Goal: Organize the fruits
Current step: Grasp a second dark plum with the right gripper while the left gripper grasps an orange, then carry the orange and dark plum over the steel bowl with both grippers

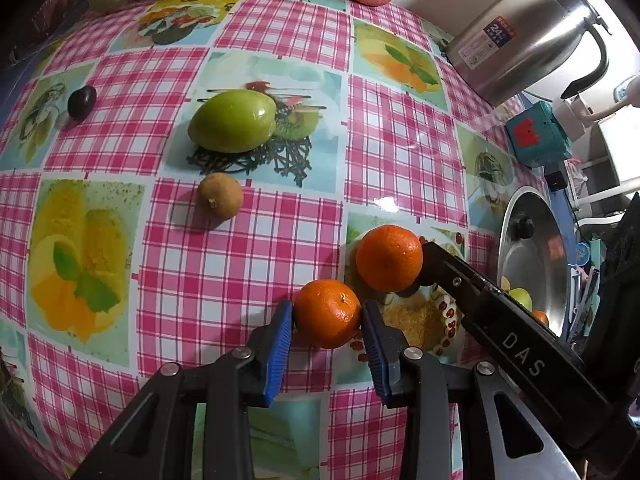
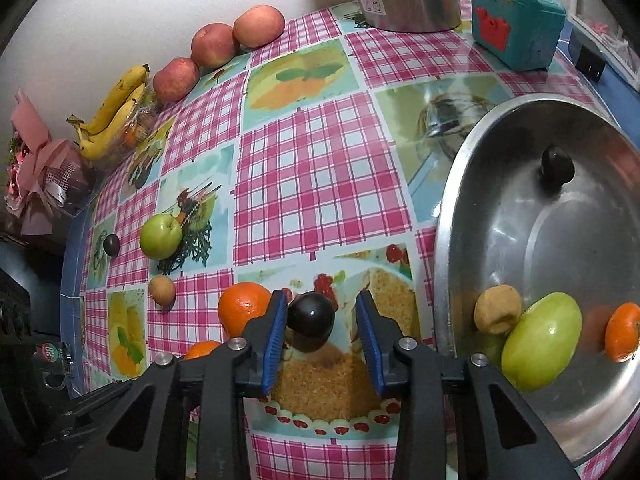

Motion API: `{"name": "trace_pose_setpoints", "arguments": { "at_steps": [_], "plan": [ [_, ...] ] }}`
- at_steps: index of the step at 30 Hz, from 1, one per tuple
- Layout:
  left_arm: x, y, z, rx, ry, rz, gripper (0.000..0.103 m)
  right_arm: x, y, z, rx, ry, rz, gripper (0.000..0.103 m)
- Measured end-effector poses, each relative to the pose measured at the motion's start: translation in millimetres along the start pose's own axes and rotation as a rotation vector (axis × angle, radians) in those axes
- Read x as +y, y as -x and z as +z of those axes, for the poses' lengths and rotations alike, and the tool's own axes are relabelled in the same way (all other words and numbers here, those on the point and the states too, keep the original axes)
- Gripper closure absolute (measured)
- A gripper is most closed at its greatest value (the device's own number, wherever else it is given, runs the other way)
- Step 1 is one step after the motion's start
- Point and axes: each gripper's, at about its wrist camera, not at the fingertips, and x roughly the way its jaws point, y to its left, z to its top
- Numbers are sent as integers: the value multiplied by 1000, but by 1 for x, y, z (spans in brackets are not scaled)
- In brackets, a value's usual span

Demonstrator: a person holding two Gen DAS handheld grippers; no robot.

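Observation:
My left gripper [image 1: 327, 316] is shut on a mandarin [image 1: 327, 313] low over the checked tablecloth. A second mandarin [image 1: 389, 258] lies just beyond it, against the black finger [image 1: 444, 268] of my right gripper. In the right wrist view my right gripper [image 2: 322, 316] is open around a dark plum [image 2: 311, 316] that touches the left pad; a gap remains on the right. The steel bowl [image 2: 452, 240] at right holds a green fruit [image 2: 542, 340], a brown fruit [image 2: 498, 309], a mandarin [image 2: 622, 332] and a dark plum [image 2: 557, 166].
On the cloth lie a green fruit [image 1: 233, 120], a kiwi-like brown fruit [image 1: 221, 195] and another dark plum [image 1: 81, 102]. Three apples [image 2: 214, 45] and bananas [image 2: 116, 112] line the wall. A steel kettle [image 1: 528, 36] and teal box [image 2: 516, 24] stand at back right.

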Motion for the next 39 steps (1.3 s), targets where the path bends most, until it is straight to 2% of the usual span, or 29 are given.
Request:
{"name": "trace_pose_setpoints", "arguments": {
  "at_steps": [2, 10, 15, 24, 39],
  "plan": [
    [0, 0, 2, -4, 4, -1, 66, 2, 0, 0, -1, 5, 2, 70],
    [6, 7, 3, -27, 21, 1, 66, 0, -2, -1, 16, -32, 39, 71],
    [5, 9, 5, -33, 25, 0, 66, -1, -2, -3, 23, -50, 65, 77],
    [11, 20, 8, -75, 54, -5, 66, 2, 0, -3, 24, -45, 71, 78],
    [16, 46, 12, -173, 98, 15, 66, -1, 31, 5, -60, -38, 56, 79]
  ]
}}
